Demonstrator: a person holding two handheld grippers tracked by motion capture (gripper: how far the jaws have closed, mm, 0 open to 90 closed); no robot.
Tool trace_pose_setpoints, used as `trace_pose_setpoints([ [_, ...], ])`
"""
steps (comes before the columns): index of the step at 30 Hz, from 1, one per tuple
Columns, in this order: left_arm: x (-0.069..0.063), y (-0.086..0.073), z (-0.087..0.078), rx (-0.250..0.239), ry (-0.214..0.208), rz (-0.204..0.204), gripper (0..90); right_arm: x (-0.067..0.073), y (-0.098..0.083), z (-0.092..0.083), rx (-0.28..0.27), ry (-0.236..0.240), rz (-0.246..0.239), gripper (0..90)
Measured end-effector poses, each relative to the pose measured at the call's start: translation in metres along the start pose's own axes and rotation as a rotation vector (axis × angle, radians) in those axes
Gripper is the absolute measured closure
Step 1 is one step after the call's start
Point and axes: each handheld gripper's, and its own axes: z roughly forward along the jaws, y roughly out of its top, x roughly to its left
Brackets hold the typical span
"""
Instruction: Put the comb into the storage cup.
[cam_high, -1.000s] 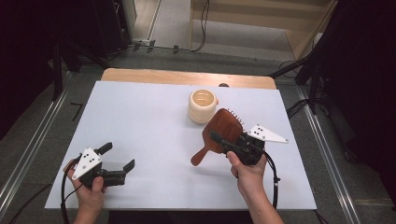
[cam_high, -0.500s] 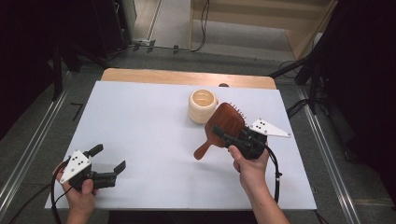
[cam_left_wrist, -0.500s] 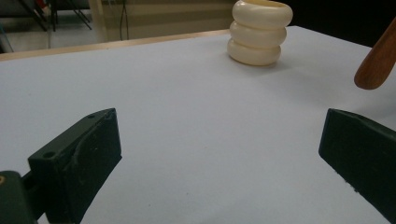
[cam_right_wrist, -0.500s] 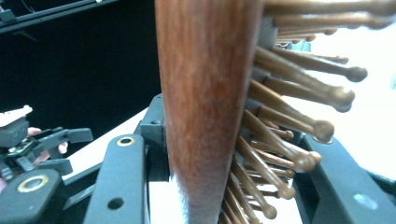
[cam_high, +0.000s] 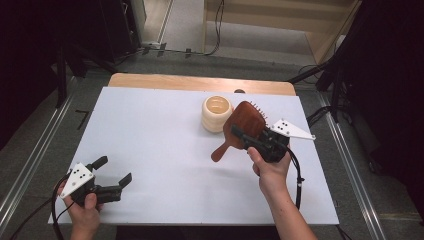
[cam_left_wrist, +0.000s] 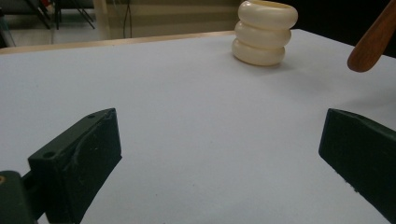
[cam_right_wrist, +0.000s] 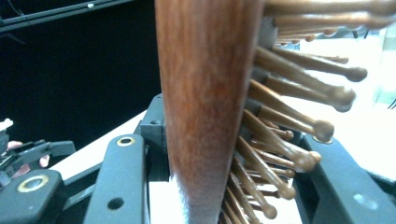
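Hairbrush: wooden paddle type, held off the white table at about 2 o'clock from table centre; handle end pointing down toward 7 o'clock, free in the air; back of the head turned toward the high camera
Right gripper: jaws clamped across the brush head, one on the smooth back, the other among the pins, as seen in the right gripper view
Pins: wooden, ball-tipped, seated in a dark pad; judged springy, so the pin-side jaw is thought to bear on a yielding surface; some rocking in the grip is to be expected
Handling: brush judged light and stiff; polished back likely slippery; the long handle gives leverage against the grip when swung
Better hold: the neck or handle is judged firmer, being solid wood on both faces
Cup: cream, ribbed, upright, open top; just beside the brush head at its 9 o'clock; whether touching cannot be told; judged light and easily tipped
Left gripper: jaws wide apart, nothing between them; low over the table at 7 o'clock, well apart from the brush
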Motion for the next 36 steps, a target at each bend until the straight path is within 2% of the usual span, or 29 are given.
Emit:
trace_pose_setpoints([
  [13,0.003,-0.001,0.0,-0.005,0.002,-0.021,0.0,-0.006,0.01,0.006,-0.003,-0.036,-0.017,51.8],
  [22,0.004,-0.001,-0.001,-0.01,-0.001,-0.029,0.0,-0.007,0.016,0.01,-0.009,-0.042,-0.023,51.8],
  [36,0.005,-0.002,-0.002,-0.019,0.005,-0.043,0.0,-0.018,0.029,0.014,-0.045,-0.074,-0.024,51.8],
])
